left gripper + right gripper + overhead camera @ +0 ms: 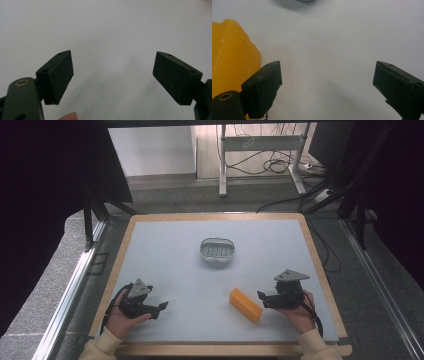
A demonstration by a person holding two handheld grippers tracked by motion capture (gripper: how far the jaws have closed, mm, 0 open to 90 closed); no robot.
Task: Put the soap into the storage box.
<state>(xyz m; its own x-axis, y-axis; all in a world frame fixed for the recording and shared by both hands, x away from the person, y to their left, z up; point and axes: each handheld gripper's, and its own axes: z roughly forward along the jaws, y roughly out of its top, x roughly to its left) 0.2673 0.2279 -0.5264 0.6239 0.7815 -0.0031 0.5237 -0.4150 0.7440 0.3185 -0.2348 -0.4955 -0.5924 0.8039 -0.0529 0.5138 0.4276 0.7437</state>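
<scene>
The right gripper [261, 296] rests low on the pale grey table [175, 265] with its jaws spread wide and nothing between them; an orange block [245, 305] lies just beside its left jaw, and in the right gripper view that block [229, 57] is cut off by the frame's left edge. Farther ahead sits a small oval metal dish [217, 250], its contents too small to make out. The left gripper [161, 307], well apart from the block, also stands open and empty; in the left gripper view a blurred fingertip [68, 116] pokes in at the bottom.
</scene>
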